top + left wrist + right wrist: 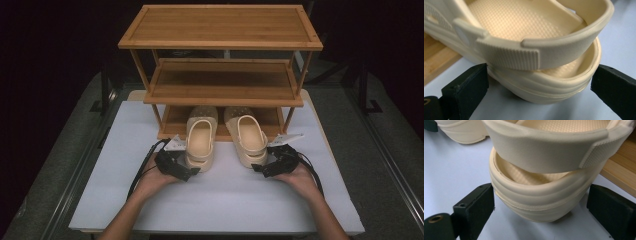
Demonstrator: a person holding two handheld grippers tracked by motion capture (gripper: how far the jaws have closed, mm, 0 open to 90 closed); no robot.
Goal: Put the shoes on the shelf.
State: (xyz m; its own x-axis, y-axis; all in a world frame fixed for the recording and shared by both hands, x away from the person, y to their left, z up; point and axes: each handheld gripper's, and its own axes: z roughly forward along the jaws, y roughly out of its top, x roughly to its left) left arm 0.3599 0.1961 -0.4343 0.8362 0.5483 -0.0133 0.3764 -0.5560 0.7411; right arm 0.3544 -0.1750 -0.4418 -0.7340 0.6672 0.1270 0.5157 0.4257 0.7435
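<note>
Resting on the white counter (225, 195), two cream clogs sit side by side just in front of a three-tier bamboo shoe rack (220, 30), toes tucked under its lowest shelf and heels pointing toward the near edge. The left clog (201, 142) has its heel between the jaws of the left tongs (187, 167), which a person's left hand (155, 180) holds at the near left of the shoe. In the left gripper view, the left tongs (539, 85) stand spread, one jaw on each side of the heel of the left clog (541, 85); the left jaw looks to be touching or just beside the sole, while the right jaw is just beside the heel wall, with a small gap. The heel strap lies folded back above the heel cup. The right clog (248, 140) is straddled likewise by the right tongs (264, 167), held by the right hand (297, 175). In the right gripper view, the right tongs (540, 207) are spread around the heel of the right clog (541, 197), both jaws just beside it without clear contact. Both clogs rest flat on the counter.
</note>
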